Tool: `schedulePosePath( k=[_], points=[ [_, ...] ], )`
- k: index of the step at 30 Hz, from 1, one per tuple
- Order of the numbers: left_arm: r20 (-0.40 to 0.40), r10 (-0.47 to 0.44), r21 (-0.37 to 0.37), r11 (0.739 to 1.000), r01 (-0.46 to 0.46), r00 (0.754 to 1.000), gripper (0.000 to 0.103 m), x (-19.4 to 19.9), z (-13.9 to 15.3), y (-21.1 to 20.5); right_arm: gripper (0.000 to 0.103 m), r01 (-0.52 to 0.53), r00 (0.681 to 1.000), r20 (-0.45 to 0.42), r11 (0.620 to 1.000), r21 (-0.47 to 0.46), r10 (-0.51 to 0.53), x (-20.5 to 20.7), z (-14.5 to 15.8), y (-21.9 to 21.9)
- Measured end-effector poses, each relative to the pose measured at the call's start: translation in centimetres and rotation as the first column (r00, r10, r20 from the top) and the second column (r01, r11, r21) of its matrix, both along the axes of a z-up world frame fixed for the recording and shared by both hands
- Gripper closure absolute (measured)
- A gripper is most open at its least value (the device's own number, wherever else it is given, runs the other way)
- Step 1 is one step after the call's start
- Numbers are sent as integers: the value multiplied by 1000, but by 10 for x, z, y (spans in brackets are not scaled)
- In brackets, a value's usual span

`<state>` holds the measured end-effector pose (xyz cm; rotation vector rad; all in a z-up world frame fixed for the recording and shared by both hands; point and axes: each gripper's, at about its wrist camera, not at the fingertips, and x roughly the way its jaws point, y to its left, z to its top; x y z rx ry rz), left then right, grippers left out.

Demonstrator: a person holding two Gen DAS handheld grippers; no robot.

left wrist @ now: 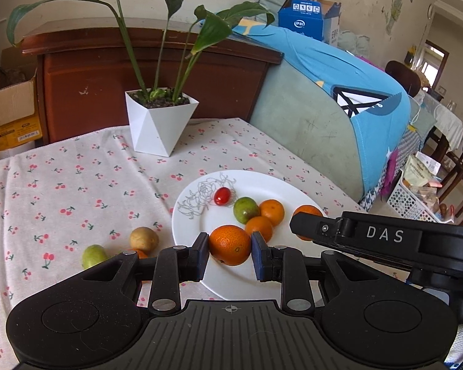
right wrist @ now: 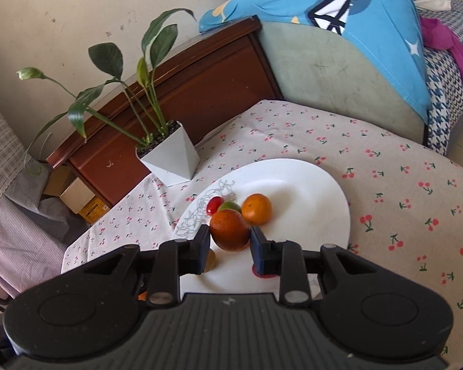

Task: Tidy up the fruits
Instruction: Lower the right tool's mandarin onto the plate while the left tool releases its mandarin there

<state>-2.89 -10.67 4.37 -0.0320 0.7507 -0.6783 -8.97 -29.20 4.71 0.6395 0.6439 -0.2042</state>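
My left claw [left wrist: 230,254] pinches an orange [left wrist: 229,244] between its blue pads, held over the near rim of the white plate [left wrist: 194,203]. My right claw [right wrist: 229,246] pinches a darker orange [right wrist: 230,229] the same way, also above the plate's near side.

Ahead of the left claw I see a red cherry tomato [left wrist: 222,195], a green fruit [left wrist: 245,209] and two small oranges [left wrist: 272,212] clustered on the plate. To its left, on the cherry-print cloth [left wrist: 77,185], lie a brownish round fruit [left wrist: 144,239] and a pale green one [left wrist: 94,256]; the right view does not show those two clearly. The left view also catches the other claw's black body reaching in from the right.

The plate is smooth and glossy with a grey line-drawn flower; the white plant pot [left wrist: 157,123] beyond is faceted and angular.
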Motion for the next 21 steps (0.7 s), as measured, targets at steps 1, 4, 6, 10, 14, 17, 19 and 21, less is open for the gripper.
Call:
schedulePosePath(
  k=[1, 4, 6, 10, 14, 17, 19, 21],
  points=[
    [-1, -7, 4, 1000, 7, 1000, 77, -1, -1, -3, 75, 11, 1000, -4, 1000, 10, -11, -1, -1, -3],
    [-10, -24, 12, 1000, 24, 1000, 77, -3, -6, -11, 75, 47, 999, -22, 998, 43, -46, -3, -6, -11],
    [-16, -32, 21, 999, 32, 999, 77, -4, -10, -15, 75, 70, 997, -34, 995, 71, -68, -5, -9, -16],
    [-18, -38, 35, 999, 39, 999, 77, -4, -16, -20, 75, 103, 994, -51, 989, 106, -99, -7, -14, -23],
    [-22, -40, 38, 998, 40, 999, 77, -3, -19, -24, 75, 125, 991, -71, 984, 124, -117, -7, -19, -27],
    [-17, -43, 39, 998, 44, 999, 76, -4, -19, -26, 74, 139, 988, -80, 983, 121, -130, -8, -21, -29],
    [-13, -43, 39, 998, 44, 999, 75, -5, -19, -27, 73, 145, 987, -81, 982, 120, -135, -8, -21, -29],
    [-12, -46, 37, 998, 46, 999, 74, -5, -18, -28, 72, 147, 987, -81, 982, 122, -137, -8, -21, -29]
  ],
)
